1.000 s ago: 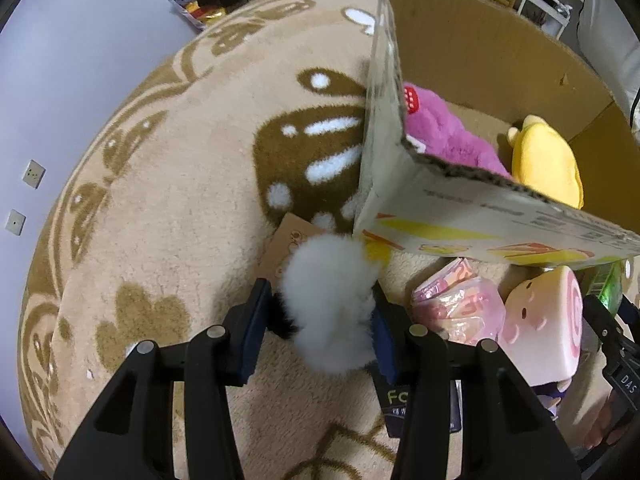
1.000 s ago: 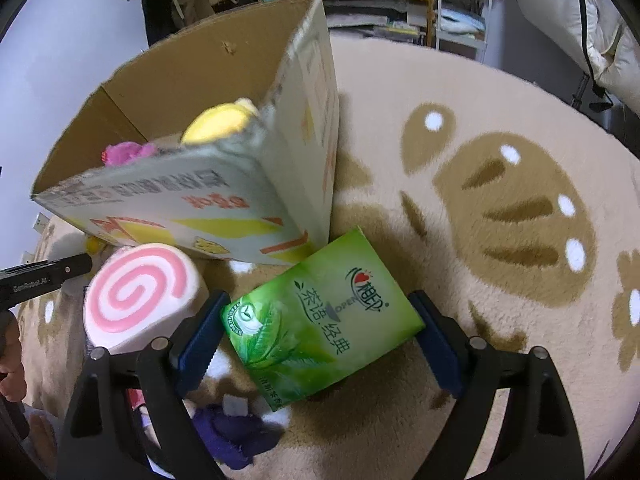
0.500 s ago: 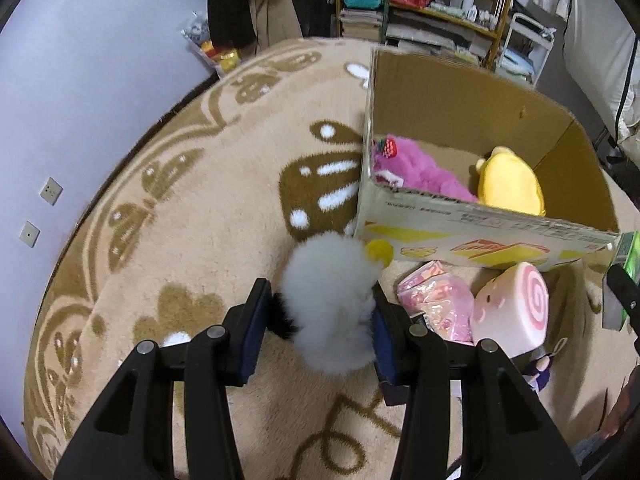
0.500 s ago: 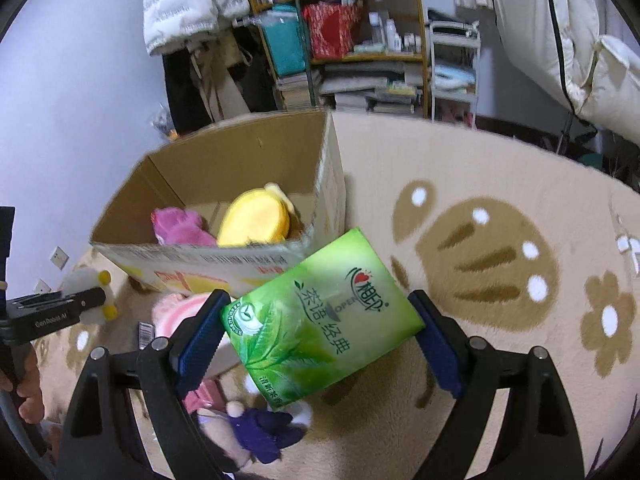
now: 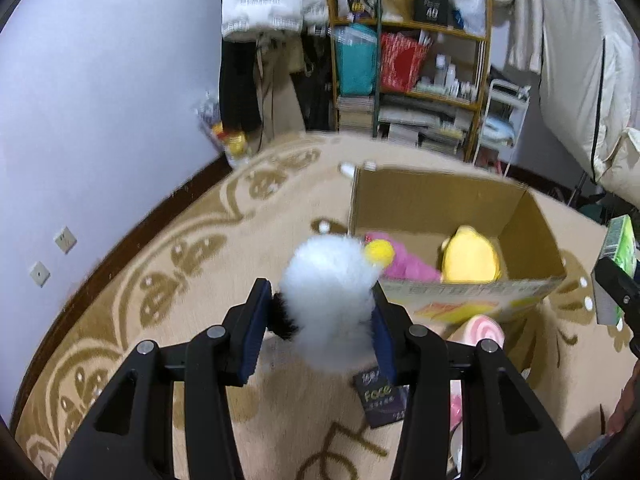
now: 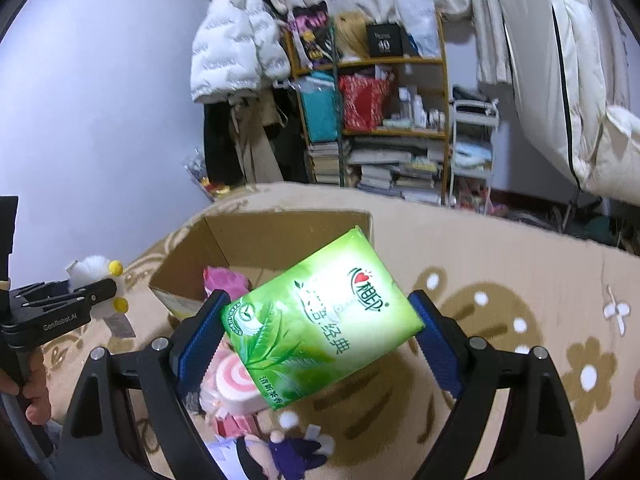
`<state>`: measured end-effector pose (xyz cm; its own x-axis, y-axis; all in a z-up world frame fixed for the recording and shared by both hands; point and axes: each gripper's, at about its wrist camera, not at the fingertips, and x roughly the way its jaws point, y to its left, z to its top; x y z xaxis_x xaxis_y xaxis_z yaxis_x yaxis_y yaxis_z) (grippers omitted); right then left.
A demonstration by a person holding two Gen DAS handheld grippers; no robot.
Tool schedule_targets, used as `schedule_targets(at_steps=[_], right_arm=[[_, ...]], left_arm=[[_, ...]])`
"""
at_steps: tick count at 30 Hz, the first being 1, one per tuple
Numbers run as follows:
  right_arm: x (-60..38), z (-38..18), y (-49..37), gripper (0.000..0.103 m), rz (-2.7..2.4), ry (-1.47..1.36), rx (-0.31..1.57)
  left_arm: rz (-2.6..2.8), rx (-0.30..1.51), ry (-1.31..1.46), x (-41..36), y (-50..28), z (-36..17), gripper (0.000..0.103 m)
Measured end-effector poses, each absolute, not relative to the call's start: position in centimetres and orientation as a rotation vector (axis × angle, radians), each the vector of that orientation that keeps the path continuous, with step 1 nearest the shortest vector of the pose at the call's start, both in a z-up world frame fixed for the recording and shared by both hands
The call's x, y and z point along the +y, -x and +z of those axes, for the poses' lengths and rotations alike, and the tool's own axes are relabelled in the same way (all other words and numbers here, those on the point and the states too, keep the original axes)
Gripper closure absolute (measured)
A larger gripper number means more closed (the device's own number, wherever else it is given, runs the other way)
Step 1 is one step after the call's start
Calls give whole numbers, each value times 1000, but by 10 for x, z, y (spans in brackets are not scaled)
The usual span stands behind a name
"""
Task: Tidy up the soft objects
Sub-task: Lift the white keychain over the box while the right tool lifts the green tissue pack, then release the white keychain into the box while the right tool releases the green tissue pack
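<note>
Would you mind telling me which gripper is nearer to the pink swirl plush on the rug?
Right. The right gripper hangs almost directly over the pink swirl plush; the left gripper is off to its side, over bare rug.

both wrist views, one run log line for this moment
left gripper: shut on white plush | right gripper: shut on green tissue pack | cardboard box: open

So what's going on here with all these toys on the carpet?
A person is tidying soft things into a cardboard box on the carpet. The left gripper has its jaws clamped on a fluffy white plush toy, and the right gripper grips a green tissue pack; both are held up near the box. A pink plush and a yellow plush already lie inside. A pink swirl-roll plush lies outside.
</note>
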<state>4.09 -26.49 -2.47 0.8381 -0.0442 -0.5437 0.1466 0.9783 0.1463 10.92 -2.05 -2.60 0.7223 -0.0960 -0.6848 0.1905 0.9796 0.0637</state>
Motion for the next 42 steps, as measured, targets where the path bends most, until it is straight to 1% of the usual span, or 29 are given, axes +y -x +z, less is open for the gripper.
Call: schedule_targets(at_steps=[9, 22, 28, 42], right_arm=[[-261, -11, -54, 10, -78, -141, 499], [-262, -16, -82, 10, -64, -113, 473], [-261, -18, -85, 10, -61, -109, 478], [-262, -28, -102, 10, -44, -87, 434]], left_arm=[[-183, 612, -141, -34, -107, 4, 58], [-198, 511, -161, -53, -123, 16, 58], [-211, 492, -177, -62, -132, 13, 57], [-246, 527, -207, -78, -148, -7, 57]])
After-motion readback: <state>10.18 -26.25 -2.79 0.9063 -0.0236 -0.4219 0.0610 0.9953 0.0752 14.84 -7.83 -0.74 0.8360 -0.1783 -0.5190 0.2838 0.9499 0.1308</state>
